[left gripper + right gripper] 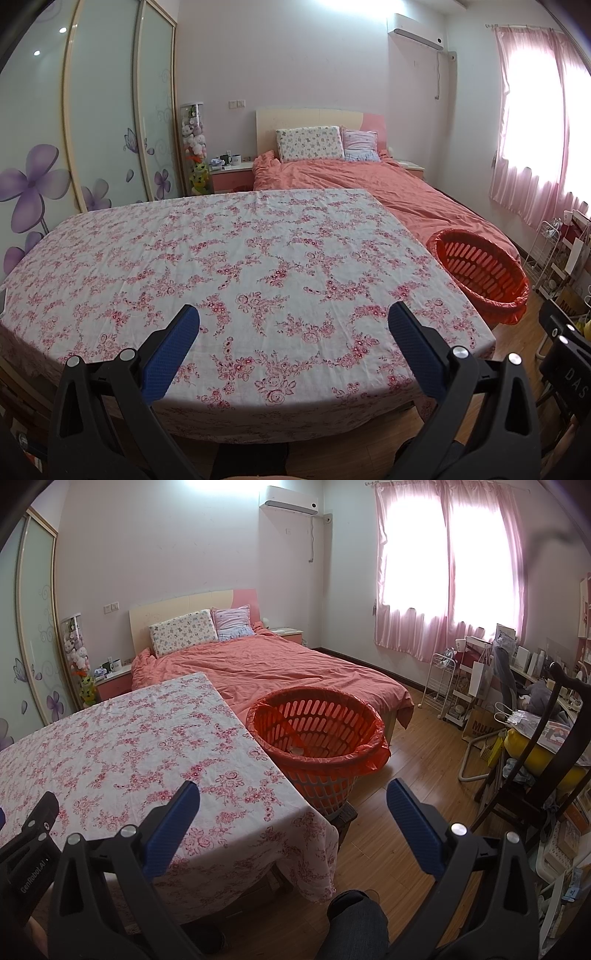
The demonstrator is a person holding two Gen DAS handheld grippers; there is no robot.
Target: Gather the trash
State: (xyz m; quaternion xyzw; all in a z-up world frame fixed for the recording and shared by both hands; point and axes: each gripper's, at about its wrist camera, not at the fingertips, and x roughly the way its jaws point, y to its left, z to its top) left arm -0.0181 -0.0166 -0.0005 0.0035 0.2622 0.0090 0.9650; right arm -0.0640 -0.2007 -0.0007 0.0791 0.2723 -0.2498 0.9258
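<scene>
My jaws wear blue textured pads [173, 354] on black frames, and under them the worktop [229, 266] carries a white cloth strewn with pink-red roses. At the right of the frame stands an orange-red slatted basket [317, 734] lined with a red bag, and beyond it the bed [280, 668] lies under a salmon cover. Pink curtains [443, 572] hang at upper right, and purple flowers mark the pale green wardrobe doors [99, 122] at left.

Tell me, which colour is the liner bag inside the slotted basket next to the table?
Red-orange, like the basket itself; the right wrist view shows it best.
</scene>
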